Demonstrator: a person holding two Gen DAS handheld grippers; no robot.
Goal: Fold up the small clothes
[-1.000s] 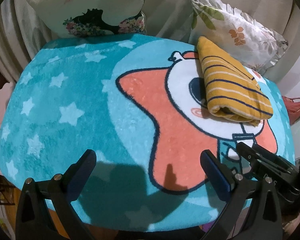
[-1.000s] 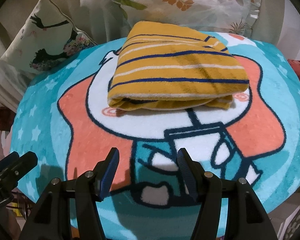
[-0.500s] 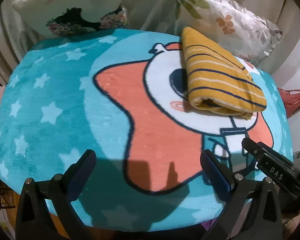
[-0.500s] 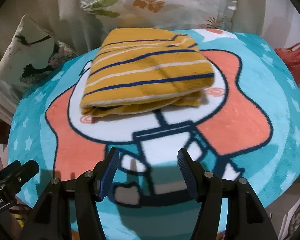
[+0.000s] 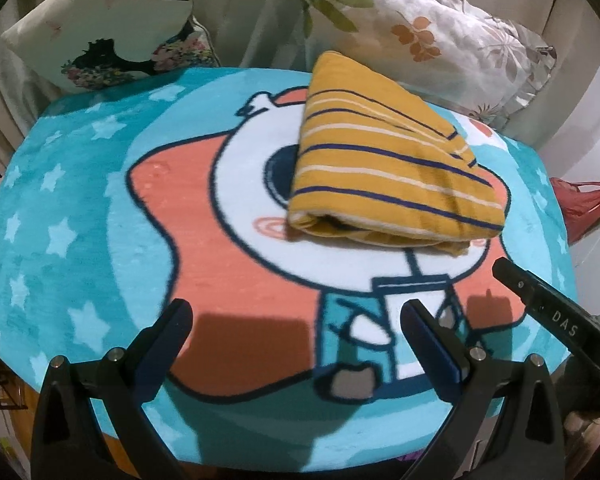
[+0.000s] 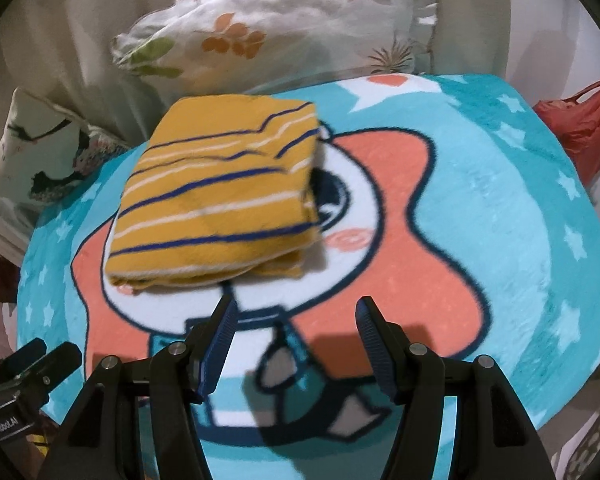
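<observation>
A folded yellow garment (image 5: 384,168) with blue and white stripes lies on the teal cartoon blanket (image 5: 80,208). It also shows in the right wrist view (image 6: 220,200), left of centre. My left gripper (image 5: 296,320) is open and empty, near the blanket's front edge, well short of the garment. My right gripper (image 6: 296,320) is open and empty, just in front of the garment's near right corner. The right gripper's body shows in the left wrist view (image 5: 556,320); the left gripper's body shows in the right wrist view (image 6: 24,376).
A floral pillow (image 5: 420,28) and a silhouette-print pillow (image 5: 108,32) stand behind the blanket. A red bag (image 6: 580,128) hangs off the right side. The blanket's front edge drops off just below both grippers.
Both grippers have swung: the left view has turned right toward the garment, the right view has turned right so the garment sits further left. The garment itself has not moved.
</observation>
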